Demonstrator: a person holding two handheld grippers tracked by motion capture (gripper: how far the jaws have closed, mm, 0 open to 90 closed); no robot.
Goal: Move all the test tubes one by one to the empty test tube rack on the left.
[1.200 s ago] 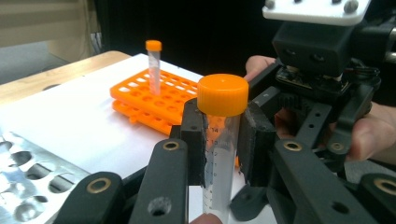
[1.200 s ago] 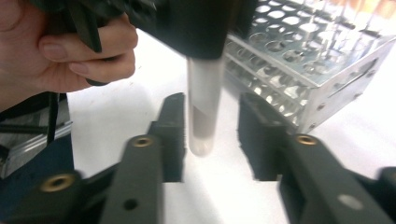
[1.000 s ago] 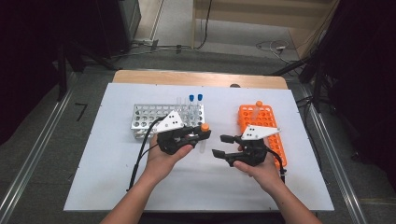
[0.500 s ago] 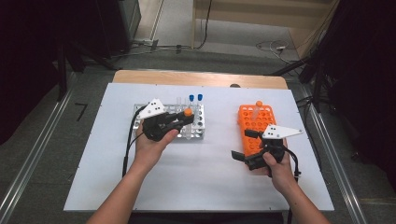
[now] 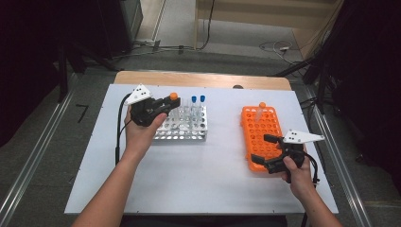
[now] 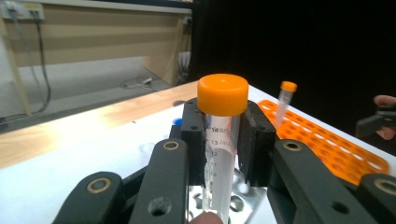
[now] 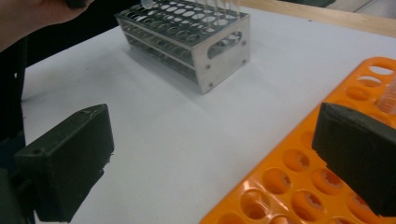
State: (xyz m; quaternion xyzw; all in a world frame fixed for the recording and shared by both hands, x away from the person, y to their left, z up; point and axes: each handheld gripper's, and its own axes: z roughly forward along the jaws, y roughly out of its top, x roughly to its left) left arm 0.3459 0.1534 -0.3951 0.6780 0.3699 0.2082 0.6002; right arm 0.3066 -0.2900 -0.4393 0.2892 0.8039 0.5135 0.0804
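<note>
While the left gripper (image 5: 163, 101) hangs over the metal rack (image 5: 182, 127) from up high, its own view shows it clamped on an orange-capped tube (image 6: 222, 135). Right gripper (image 7: 215, 163) view: jaws wide apart, nothing between, by the orange rack (image 7: 299, 186).

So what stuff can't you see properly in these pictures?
- Bottom of the orange-capped tube: left gripper view, cut off by the bottom edge and the left gripper clamped on it.
- Which hole of the metal rack the tube is over: high view, hidden by the hand.
- Small print on the tube: left gripper view, too blurred.
- Near end of the orange rack: right gripper view, cut off by the edge.
</note>
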